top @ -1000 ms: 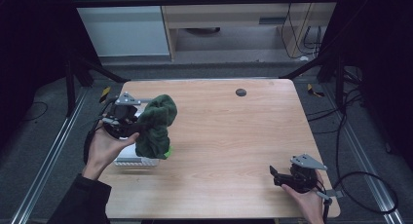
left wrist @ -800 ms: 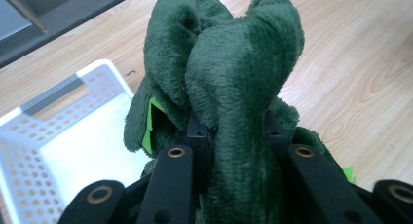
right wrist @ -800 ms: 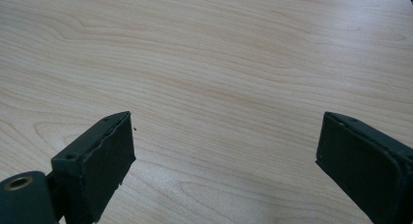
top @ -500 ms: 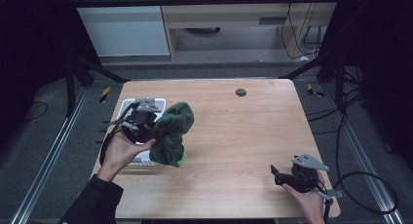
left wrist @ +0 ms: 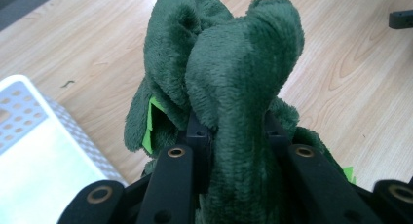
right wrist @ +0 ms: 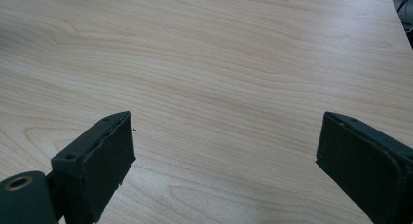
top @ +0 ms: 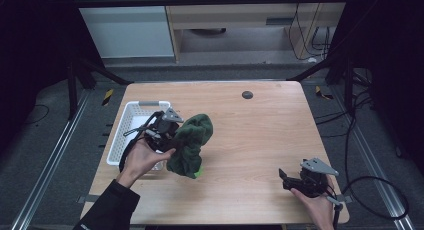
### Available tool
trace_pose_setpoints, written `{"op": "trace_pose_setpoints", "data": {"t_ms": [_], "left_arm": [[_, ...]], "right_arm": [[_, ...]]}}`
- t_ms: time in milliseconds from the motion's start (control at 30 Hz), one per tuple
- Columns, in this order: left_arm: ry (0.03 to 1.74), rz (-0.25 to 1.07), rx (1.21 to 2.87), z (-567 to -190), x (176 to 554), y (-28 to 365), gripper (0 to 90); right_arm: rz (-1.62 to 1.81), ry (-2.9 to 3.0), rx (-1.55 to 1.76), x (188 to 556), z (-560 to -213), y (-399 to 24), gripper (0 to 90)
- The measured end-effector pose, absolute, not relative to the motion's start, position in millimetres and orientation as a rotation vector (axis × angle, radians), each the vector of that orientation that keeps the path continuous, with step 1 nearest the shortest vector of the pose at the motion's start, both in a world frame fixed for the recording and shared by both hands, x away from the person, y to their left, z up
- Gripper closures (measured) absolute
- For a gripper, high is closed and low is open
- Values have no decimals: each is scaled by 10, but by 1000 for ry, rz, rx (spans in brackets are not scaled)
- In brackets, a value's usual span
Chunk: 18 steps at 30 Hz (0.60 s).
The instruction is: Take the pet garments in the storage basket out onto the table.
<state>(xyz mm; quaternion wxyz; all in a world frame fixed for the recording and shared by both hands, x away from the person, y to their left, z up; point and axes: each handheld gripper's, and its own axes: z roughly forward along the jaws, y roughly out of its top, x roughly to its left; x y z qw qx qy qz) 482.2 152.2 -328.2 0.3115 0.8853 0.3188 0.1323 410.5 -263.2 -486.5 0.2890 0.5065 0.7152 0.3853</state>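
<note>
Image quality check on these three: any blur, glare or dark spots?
High view: wooden table evenly lit, surroundings nearly black, whole frame a bit soft. Left gripper view: green plush toy sharp, white basket blown out. Right gripper view: wood grain crisp, jaws slightly soft at the bottom edge.

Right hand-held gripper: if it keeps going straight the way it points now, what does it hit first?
Probably just the bare wooden table. The right hand-held gripper has its jaws wide open with nothing between or ahead of them, angled down at the tabletop. The green plush toy sits well off to its left; depth is uncertain.
</note>
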Motion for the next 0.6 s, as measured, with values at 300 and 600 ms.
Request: {"op": "trace_pose_setpoints", "data": {"t_ms": [300,600], "left_arm": [[803,304,2360,-3423,4844,1362,730],[773,267,2378,-3537,4851,1196,729]], "right_arm": [[1027,1908,1350,4107,-4865,-2635,68],[1028,1905,1350,4106,-4857,-2639,69]]}}
